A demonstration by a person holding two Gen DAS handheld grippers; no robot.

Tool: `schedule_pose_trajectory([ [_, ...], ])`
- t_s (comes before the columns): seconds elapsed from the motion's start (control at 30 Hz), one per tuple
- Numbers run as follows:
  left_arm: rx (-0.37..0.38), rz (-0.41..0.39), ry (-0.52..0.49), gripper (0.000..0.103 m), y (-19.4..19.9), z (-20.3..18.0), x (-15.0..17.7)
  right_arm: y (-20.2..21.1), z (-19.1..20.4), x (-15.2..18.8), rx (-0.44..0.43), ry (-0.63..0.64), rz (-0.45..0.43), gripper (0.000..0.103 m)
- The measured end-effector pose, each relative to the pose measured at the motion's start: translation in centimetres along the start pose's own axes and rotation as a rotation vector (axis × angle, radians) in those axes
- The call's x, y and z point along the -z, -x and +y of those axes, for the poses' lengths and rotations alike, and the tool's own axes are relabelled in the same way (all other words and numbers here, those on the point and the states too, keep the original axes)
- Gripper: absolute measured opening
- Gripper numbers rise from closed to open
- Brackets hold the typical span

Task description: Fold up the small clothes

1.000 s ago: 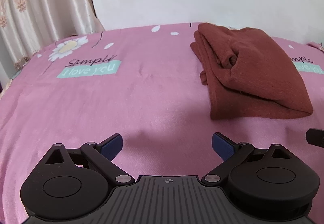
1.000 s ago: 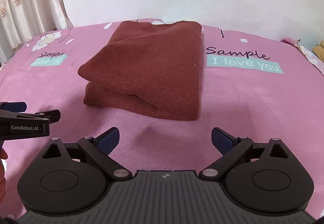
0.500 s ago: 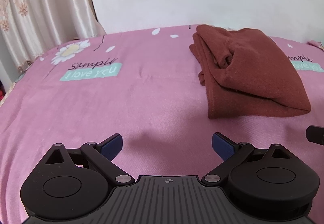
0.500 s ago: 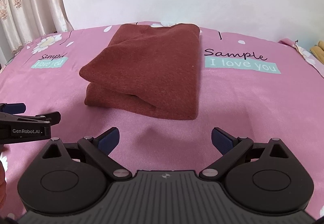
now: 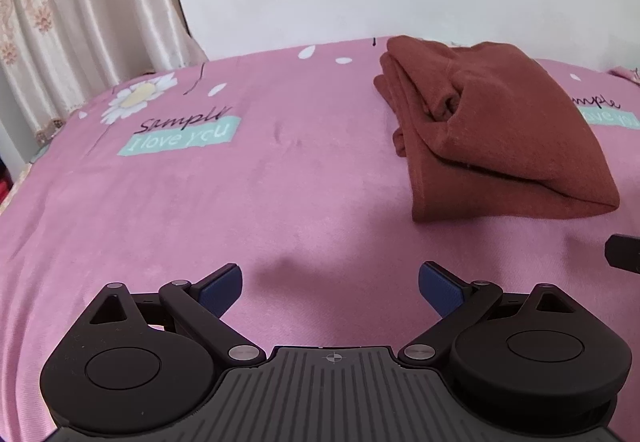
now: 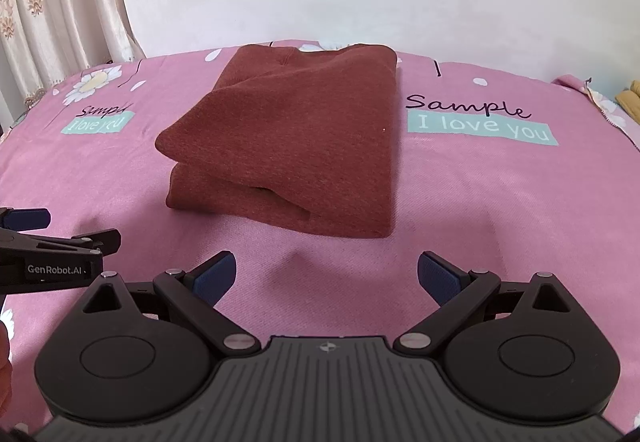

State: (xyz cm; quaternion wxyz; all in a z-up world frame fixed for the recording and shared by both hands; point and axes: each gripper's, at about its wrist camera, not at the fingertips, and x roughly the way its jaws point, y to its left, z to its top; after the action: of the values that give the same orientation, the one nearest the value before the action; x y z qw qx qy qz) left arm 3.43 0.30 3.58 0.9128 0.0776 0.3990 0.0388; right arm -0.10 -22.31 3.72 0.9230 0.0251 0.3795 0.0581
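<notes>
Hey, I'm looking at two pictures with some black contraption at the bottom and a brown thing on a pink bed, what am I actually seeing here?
The black contraption is a hand-held gripper, a pincer with two blue-padded fingers. A person holds one in each hand, and each carries a wide-angle camera looking forward along its fingers, which is why the room looks bent.

One picture comes from the left gripper, the other from the right gripper. Both are open and hold nothing. In the right gripper's picture the left one pokes in at the left edge.

The brown thing is a folded garment, a rust-coloured knit lying in a neat stack on the pink bedspread. The spread is printed with daisies and "Sample I love you". Neither gripper touches the garment. A curtain hangs at the left, before a plain white wall.
</notes>
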Motion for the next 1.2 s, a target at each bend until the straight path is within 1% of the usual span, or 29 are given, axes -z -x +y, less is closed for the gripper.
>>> schedule_pose_trajectory([
  [0.23, 0.018, 0.018, 0.01, 0.103, -0.16, 0.2, 0.08, -0.07, 0.13, -0.01, 0.001, 0.003, 0.003, 0.098],
  [0.77, 0.008, 0.035, 0.006, 0.103, -0.51, 0.18, 0.11, -0.41, 0.25, -0.19, -0.008, 0.007, 0.013, 0.098],
  [1.2, 0.025, 0.056, 0.002, 0.103, -0.85, 0.04, 0.22, -0.47, 0.26, -0.21, -0.014, 0.008, 0.017, 0.098],
])
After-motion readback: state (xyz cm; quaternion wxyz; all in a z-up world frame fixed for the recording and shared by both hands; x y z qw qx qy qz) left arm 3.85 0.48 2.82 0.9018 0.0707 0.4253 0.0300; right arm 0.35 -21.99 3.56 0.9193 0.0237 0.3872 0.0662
